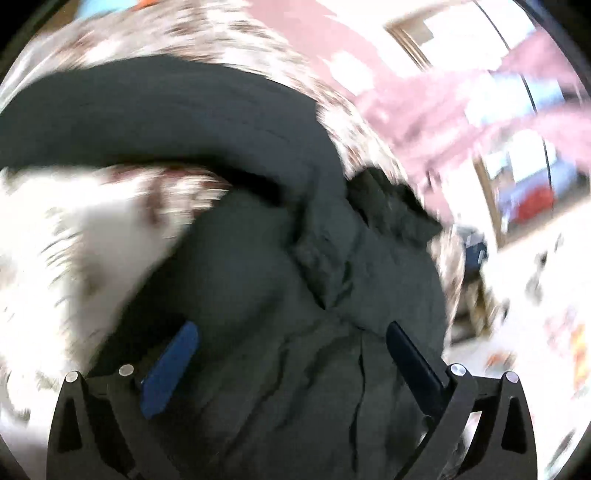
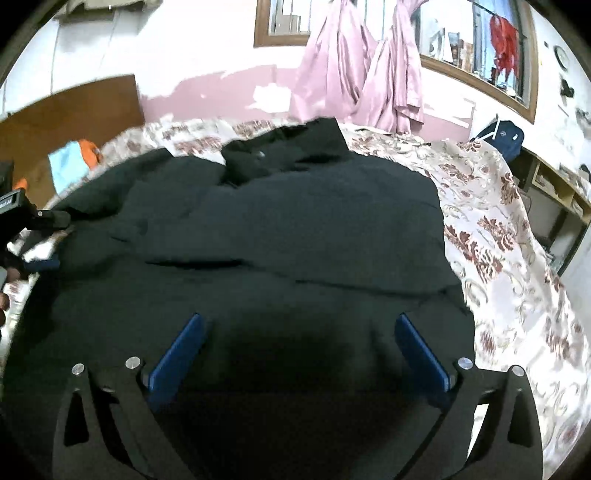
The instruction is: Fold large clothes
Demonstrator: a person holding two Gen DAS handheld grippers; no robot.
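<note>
Left wrist view: the picture is smeared by motion blur. The left gripper (image 1: pixel 291 332), a black frame with 2 blue-padded fingers (image 1: pixel 170 369), has its jaws spread wide apart with nothing between the pads. Beneath and ahead of it lies the large dark, almost black, soft fabric garment (image 1: pixel 258 277), rumpled and creased. A long band of the same cloth curves across the upper left like a sleeve, though the blur makes that uncertain. The garment rests on the white bedsheet with a reddish-brown floral print (image 1: pixel 74 229), which shows in the gap at the left and again beyond the cloth at the top. To the right are a pink wall (image 1: pixel 317 33) and a wooden-framed window (image 1: pixel 495 206), both streaked.

Right wrist view: this picture is sharper. The right gripper (image 2: pixel 299 332), of the same black frame and blue pads (image 2: pixel 177 358), also stands wide open, its 2 fingers hovering over the near part of the garment (image 2: pixel 295 221) without pinching it. The garment spreads across most of the bed, with a fold line running across its middle and a bunched part at its far edge. The floral bedsheet (image 2: pixel 498 240) is bare on the right. At the left edge part of the other black gripper (image 2: pixel 22 218) reaches in. Behind the bed hang pale pink satin curtains (image 2: pixel 354 74) against the wall, with a brown wooden headboard (image 2: pixel 66 114) at the left.
</note>
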